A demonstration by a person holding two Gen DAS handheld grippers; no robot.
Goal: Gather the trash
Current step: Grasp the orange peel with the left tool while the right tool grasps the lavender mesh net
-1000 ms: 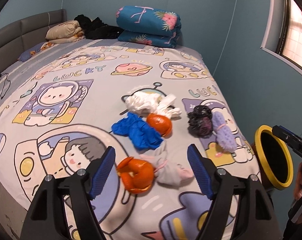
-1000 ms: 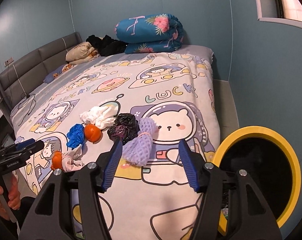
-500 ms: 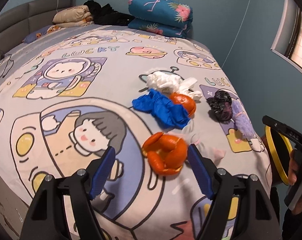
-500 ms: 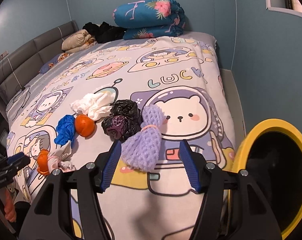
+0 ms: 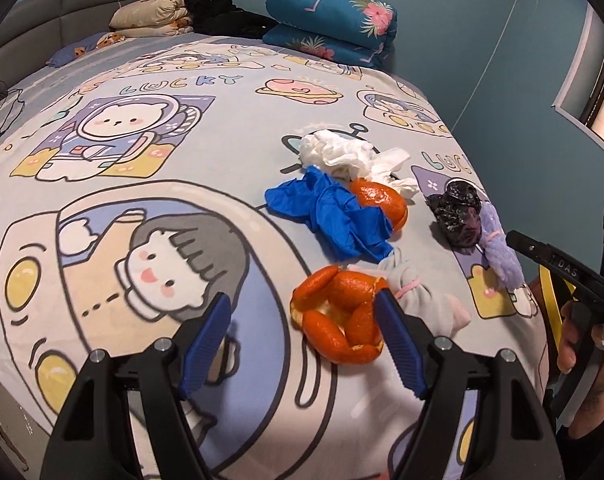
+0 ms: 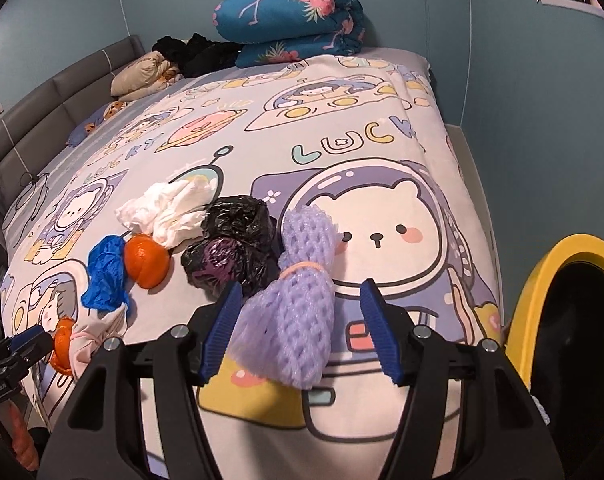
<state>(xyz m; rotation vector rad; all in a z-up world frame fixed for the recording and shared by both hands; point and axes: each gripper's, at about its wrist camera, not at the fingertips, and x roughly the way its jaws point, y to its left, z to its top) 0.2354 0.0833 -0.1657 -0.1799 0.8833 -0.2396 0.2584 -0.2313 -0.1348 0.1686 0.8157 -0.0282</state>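
Note:
Trash lies on the cartoon-print bed. My left gripper [image 5: 306, 342] is open, its jaws low over the bed, the right finger touching an orange peel [image 5: 340, 322]. Beyond lie a pale tied cloth wad [image 5: 426, 300], a blue glove [image 5: 334, 216], a second orange peel [image 5: 378, 200], white tissue [image 5: 342, 152], a black bag [image 5: 458, 216] and purple foam netting [image 5: 500, 256]. My right gripper [image 6: 302, 332] is open, with the purple foam netting [image 6: 298, 320] between its fingers. The black bag [image 6: 234, 248], tissue [image 6: 170, 208], orange peel [image 6: 146, 264] and glove [image 6: 106, 276] lie left of it.
A yellow-rimmed bin [image 6: 542, 292] stands by the bed's right edge; it also shows in the left wrist view [image 5: 552, 308]. A rolled teal quilt [image 6: 290, 20], pillows [image 6: 146, 74] and black clothes [image 6: 198, 52] sit at the far end by the grey headboard [image 6: 58, 96].
My left gripper has moved forward and down so the near orange peel sits at its right finger. My right gripper has advanced until the purple netting lies between its fingers.

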